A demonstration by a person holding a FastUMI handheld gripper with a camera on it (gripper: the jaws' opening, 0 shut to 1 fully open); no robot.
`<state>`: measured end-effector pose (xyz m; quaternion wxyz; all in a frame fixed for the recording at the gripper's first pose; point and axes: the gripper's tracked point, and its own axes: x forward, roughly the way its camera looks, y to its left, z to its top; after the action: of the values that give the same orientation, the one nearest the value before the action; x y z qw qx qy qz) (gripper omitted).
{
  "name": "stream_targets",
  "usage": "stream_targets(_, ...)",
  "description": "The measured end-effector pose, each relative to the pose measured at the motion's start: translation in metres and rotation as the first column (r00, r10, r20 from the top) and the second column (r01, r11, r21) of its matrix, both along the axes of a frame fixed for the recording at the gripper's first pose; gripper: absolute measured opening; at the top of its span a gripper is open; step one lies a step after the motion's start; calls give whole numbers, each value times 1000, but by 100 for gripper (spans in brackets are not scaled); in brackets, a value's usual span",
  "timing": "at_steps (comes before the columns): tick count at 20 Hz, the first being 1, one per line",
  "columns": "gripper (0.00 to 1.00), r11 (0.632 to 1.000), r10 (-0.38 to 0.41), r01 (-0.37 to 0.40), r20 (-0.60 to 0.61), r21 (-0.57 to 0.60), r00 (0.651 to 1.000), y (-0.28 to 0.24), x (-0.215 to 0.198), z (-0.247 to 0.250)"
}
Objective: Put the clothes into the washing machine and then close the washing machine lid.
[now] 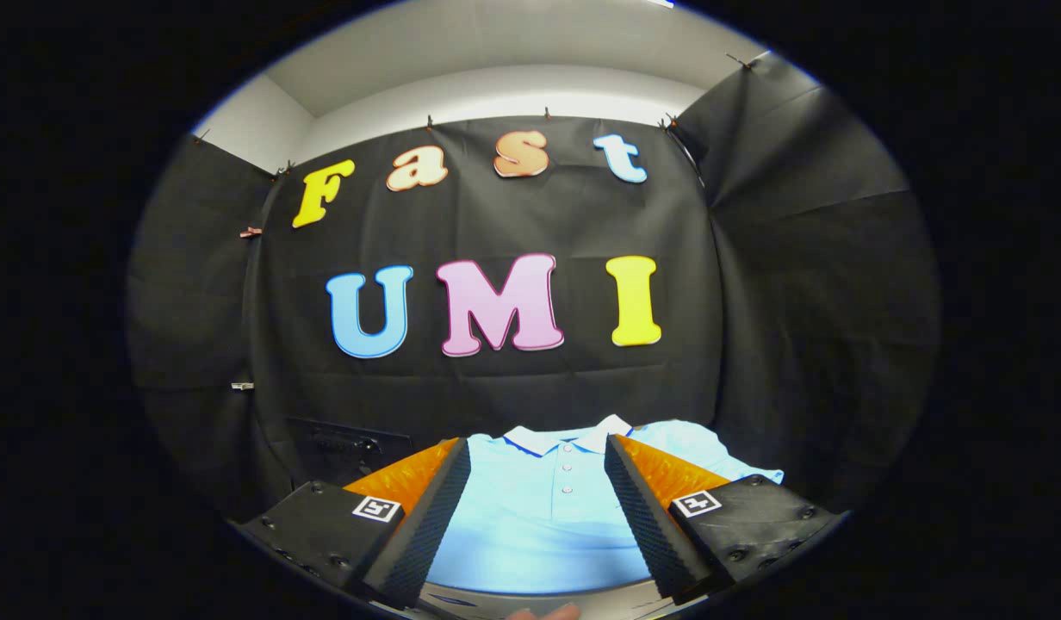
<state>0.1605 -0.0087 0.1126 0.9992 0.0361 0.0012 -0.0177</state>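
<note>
Tongs point(537, 482) front and centre, spread wide apart, gripping nothing at all. Each finger point(427, 517) wears a dark ribbed pad on its inner face, orange behind it, and a black block with a small square marker further back. The other finger point(642, 512) mirrors it on the far side.

And there between them lies the polo shirt point(548, 508), light blue, spread flat with its front facing up. Its white-trimmed collar point(569, 437) sits just beyond the fingertips, toward the back wall, and a short row of buttons point(566, 478) runs down the placket, right in the gap between the two pads. One sleeve pokes out past the orange of the finger on that side. The cloth passes under both fingers, but whether the pads touch it I cannot tell.

Below the shirt's near edge, a pale strip of the counter point(530, 600) shows. A fingertip point(543, 613) of a person peeks in at the very bottom, just under that strip.

Behind the shirt hangs the black cloth wall point(806, 284), creased and pinned up along the top. A dark boxy object point(345, 448) sits low against it, beyond the first finger, too dim to identify.
</note>
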Motion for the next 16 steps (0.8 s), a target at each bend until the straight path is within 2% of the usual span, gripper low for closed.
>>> stream_targets(4,99,1000,-6,5,-119,-11,993,-3,39,-12)
stream_targets(10,99,999,5,7,-258,46,966,-5,78,-30)
stream_targets(12,99,999,-7,22,-314,44,949,-8,86,-40)
stream_targets(16,99,997,-71,71,-463,-16,883,-22,91,-73)
